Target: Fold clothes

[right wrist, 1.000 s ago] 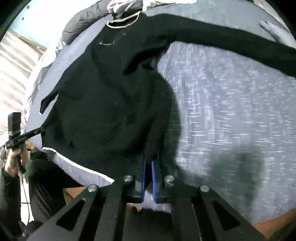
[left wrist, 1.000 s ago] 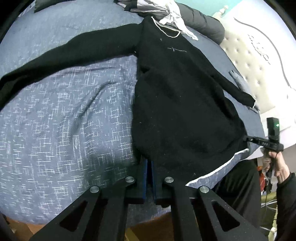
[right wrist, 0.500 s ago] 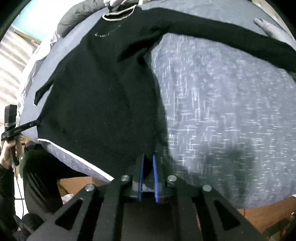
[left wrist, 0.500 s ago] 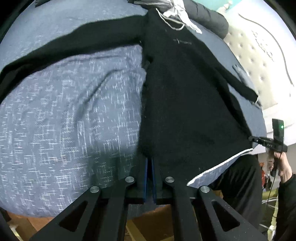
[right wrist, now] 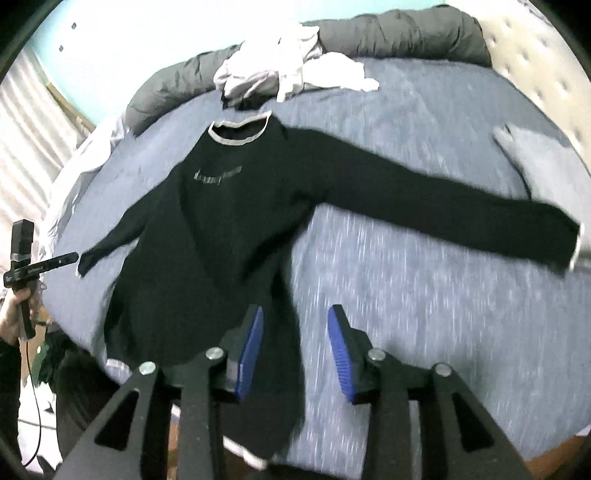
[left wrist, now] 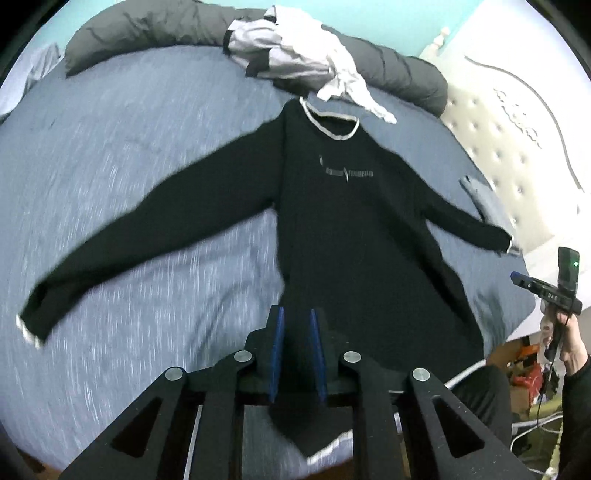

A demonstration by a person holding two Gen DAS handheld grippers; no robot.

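Blue pads of the left gripper [left wrist: 297, 332] stand a little apart and are opening, with the black sweater's [left wrist: 362, 229] hem corner hanging between them, untouched as far as shows. Wider apart and also opening, the right gripper [right wrist: 297, 328] has black cloth beside its left pad. Ahead of both, the sweater lies face up on the speckled blue bedcover [left wrist: 147, 129], sleeves spread to either side. Beyond its white-trimmed collar sits a heap of pale clothes [left wrist: 303, 62] against a grey duvet roll [left wrist: 155, 33]
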